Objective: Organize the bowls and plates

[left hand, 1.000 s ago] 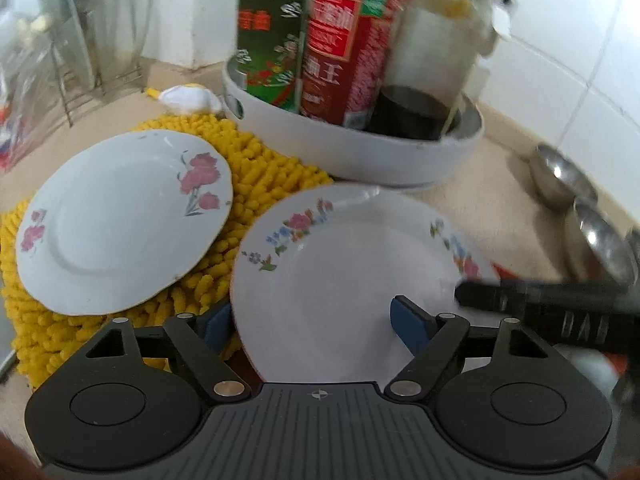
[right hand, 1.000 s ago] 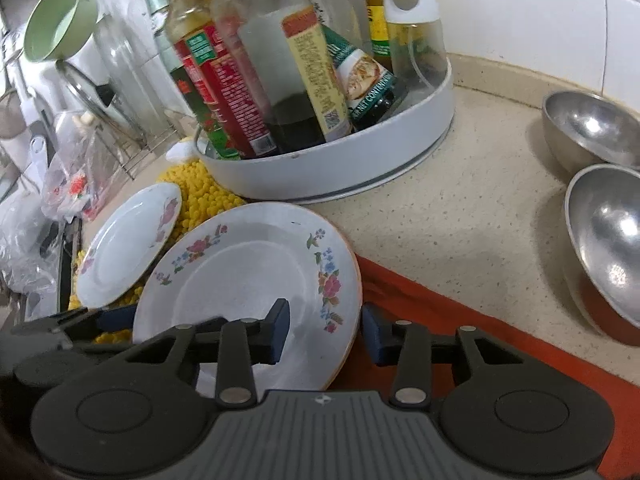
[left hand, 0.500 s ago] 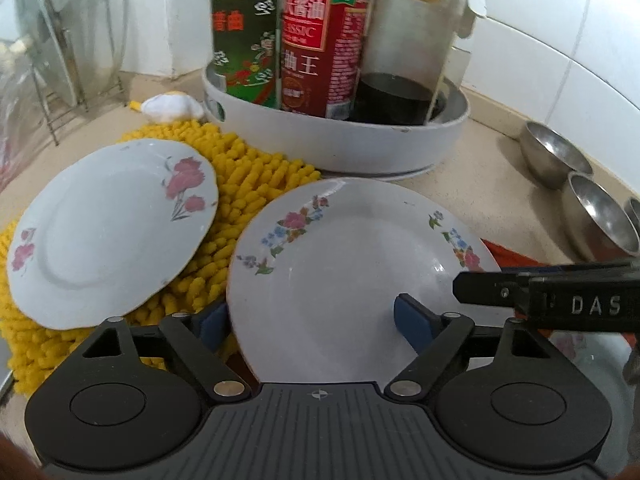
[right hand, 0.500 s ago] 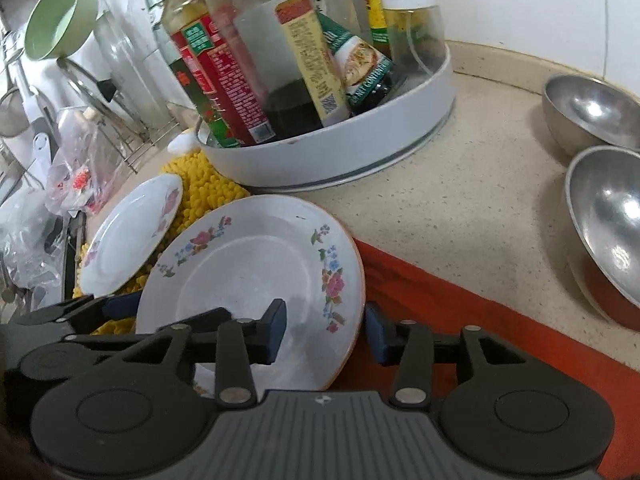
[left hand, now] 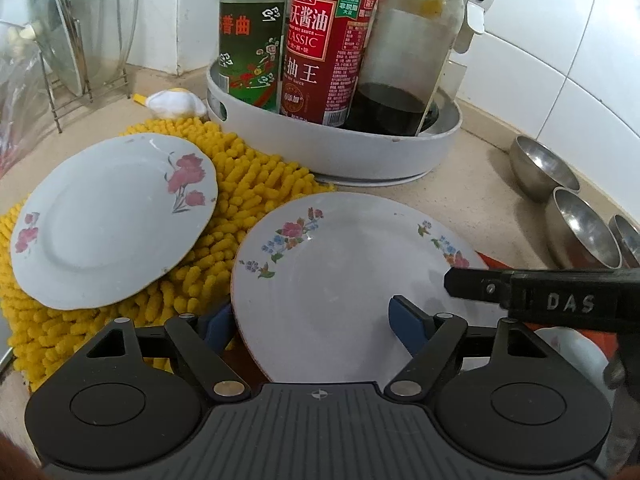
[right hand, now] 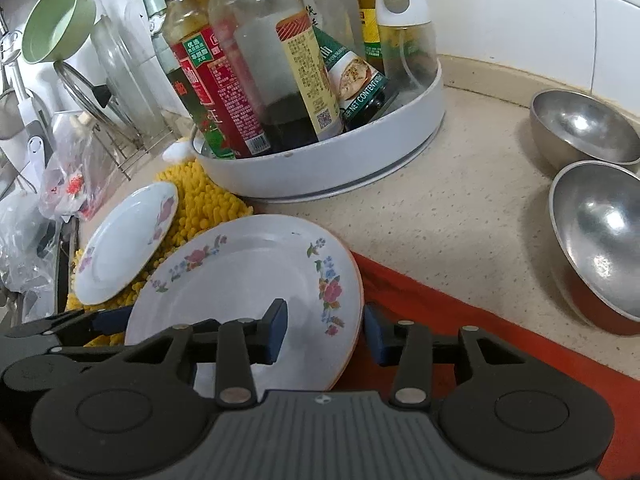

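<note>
A white plate with small coloured flowers is tilted, its near edge off the counter. My left gripper is open, its blue pads straddling the plate's near-left rim. My right gripper is open, straddling the plate's right rim, one pad above and one beside it. A second white plate with red flowers lies on a yellow shaggy mat. Steel bowls stand at the right.
A white round tray full of sauce bottles stands behind the plates. An orange-red cloth lies under the flowered plate. A wire rack with glass lids and a white cup are at the edges.
Both grippers have lifted a little and drawn back; the flowered plate's near edge sits higher and it looks more tilted. The red-flowered plate has not moved.
</note>
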{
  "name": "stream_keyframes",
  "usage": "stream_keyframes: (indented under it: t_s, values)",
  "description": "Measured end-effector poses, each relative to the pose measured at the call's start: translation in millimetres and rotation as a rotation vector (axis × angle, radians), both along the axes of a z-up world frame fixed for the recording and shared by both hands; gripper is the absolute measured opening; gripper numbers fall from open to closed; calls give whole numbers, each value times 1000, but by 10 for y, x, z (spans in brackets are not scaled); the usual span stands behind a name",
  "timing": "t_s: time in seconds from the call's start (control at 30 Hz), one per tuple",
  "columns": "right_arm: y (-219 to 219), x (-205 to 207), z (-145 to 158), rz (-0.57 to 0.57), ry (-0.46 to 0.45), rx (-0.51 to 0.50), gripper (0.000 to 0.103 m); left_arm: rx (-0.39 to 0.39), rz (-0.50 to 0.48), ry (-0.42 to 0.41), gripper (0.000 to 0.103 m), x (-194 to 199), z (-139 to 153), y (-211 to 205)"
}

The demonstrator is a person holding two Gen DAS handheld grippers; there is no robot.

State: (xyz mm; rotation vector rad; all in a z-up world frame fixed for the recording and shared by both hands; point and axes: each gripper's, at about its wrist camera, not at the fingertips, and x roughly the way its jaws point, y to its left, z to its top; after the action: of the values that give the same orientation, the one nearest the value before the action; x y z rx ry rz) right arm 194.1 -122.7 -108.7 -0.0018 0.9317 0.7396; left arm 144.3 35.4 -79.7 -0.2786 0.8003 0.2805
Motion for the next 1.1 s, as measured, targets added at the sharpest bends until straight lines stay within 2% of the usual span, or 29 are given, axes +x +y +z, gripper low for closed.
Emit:
stream_keyframes:
  t_s: [0.2,0.63,0.9,0.97,1.1]
  values:
    - [-5,-33,-54,2,25,-5,37,-8,2,4,84,-23,-21,19]
    - [-61,-75,90,-4,-16,23,37,-16,-1,-37,83,-70,76,6]
    - [-18,-64,-46,9,47,-5,37,-30,-2,-1,83,-91,-36,53]
    - [-5,-74,-54,24,28,-10,37,-6,-23,-9,83,-102,-57,42]
    - [-8,-32,-51,27,54,11,47,26,-55,-8,89,-53,-78,11]
